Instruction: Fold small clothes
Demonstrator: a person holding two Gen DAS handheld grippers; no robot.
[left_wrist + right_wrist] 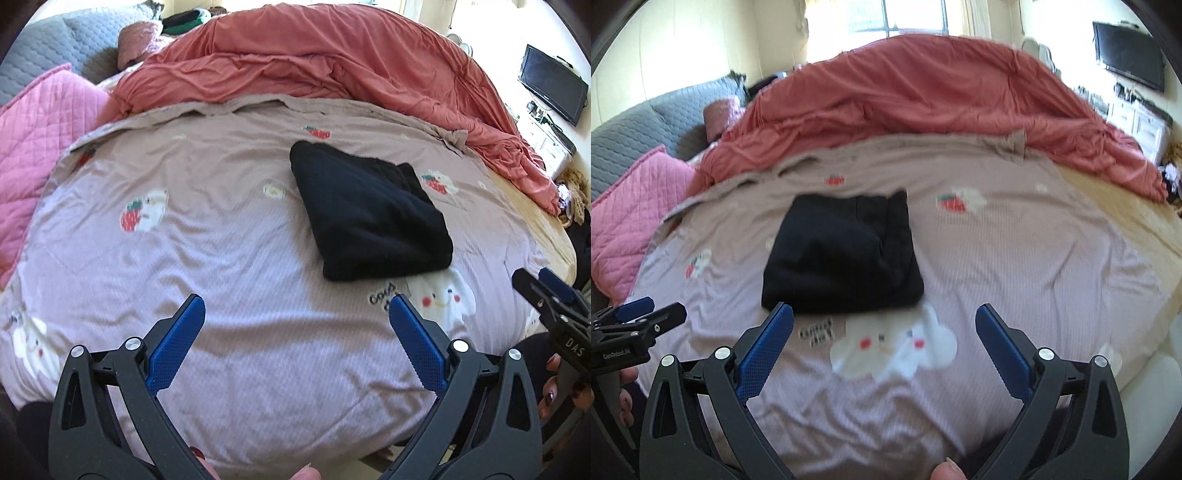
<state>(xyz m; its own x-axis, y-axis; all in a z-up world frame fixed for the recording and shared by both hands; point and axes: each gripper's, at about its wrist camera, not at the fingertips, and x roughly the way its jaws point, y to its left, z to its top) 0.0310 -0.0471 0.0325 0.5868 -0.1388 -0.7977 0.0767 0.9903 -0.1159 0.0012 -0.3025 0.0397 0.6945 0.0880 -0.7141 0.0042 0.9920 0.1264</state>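
On the bed's printed cover, toward one o'clock from the left gripper, the black garment lies as a compact folded bundle, apparently finished, so both it and the right gripper hang clear, fingers wide and empty.

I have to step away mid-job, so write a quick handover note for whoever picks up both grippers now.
Left gripper: open, empty, above the bedspread.
Right gripper: open, empty, just short of the black garment.
The garment lies folded into a compact bundle on the bedspread, touched by neither gripper.
Done: this piece looks folded.
Left: check the loose flap at its far edge; no other small clothes are in view.
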